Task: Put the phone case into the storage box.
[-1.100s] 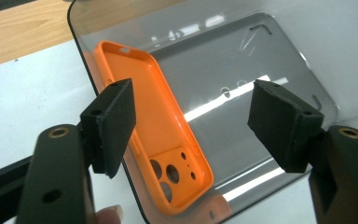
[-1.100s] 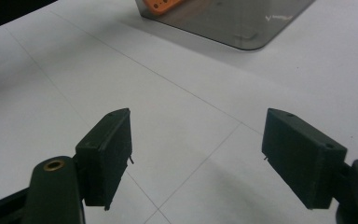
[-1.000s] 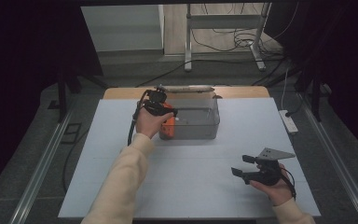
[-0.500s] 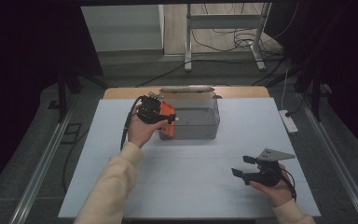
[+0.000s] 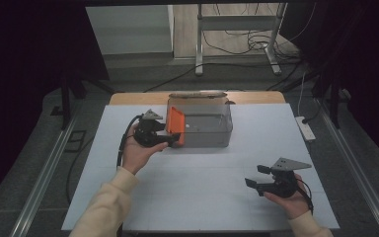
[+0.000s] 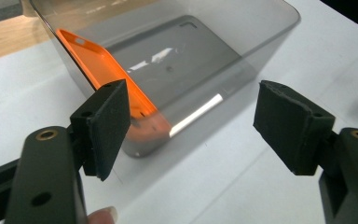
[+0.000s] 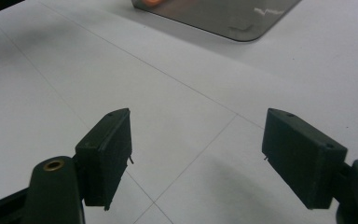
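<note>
Just ahead of our left gripper [image 6: 193, 128] stands a smoky, round-cornered plastic bin [image 6: 242, 60] — a smooth orange phone case [image 6: 105, 70] leans inside it; our matte pads have just been opening, empty. Our right gripper [image 7: 198, 156] gapes over white tabletop [image 7: 51, 84].

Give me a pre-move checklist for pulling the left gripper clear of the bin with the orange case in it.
1. Left gripper jaws empty: ok; they have just been opening and nothing sits between the pads.
2. Orange case released into the bin: ok; it leans on edge against the left wall.
3. Case lying flat on the bin floor: not ok; it stands tilted.
4. Bin upright on the table: ok.
5. Right gripper out of the way: ok; open, empty, near the table's right front.
6. Left gripper's cable free of the bin: ok; it loops down the far side of the hand.
</note>
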A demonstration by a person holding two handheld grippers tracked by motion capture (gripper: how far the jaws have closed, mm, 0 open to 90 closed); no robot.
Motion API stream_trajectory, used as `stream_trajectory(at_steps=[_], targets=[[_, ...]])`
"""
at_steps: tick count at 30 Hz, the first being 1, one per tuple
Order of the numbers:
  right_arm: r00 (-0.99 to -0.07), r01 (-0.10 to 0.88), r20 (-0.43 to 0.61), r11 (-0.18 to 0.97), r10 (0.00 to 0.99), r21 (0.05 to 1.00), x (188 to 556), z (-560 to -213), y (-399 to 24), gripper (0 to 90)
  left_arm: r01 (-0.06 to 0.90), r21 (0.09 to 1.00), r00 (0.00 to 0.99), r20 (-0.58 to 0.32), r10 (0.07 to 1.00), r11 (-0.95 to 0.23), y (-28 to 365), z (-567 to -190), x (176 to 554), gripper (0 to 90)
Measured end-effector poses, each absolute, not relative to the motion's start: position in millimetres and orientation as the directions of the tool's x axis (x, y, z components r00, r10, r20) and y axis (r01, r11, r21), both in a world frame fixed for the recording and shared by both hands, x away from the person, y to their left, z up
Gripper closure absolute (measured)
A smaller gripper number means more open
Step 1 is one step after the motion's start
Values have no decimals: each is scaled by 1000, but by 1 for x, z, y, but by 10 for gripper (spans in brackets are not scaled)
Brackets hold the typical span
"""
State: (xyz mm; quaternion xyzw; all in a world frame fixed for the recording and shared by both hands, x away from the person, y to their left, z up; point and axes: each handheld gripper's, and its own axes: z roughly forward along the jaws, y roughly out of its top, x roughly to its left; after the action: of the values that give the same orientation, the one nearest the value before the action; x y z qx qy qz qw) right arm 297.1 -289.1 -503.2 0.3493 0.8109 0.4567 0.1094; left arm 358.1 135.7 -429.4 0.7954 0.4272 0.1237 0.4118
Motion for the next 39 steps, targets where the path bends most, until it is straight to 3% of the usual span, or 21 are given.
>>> stream_trajectory(at_steps=[16,39], targets=[[-725,463,134,335,675,821,298,-504,-291,237,499,811,678,-147,720,-304,149,-444,304,267],[-727,465,129,345,674,815,298,-505,-289,235,524,812,656,-192,730,-258,181,-480,269,253]])
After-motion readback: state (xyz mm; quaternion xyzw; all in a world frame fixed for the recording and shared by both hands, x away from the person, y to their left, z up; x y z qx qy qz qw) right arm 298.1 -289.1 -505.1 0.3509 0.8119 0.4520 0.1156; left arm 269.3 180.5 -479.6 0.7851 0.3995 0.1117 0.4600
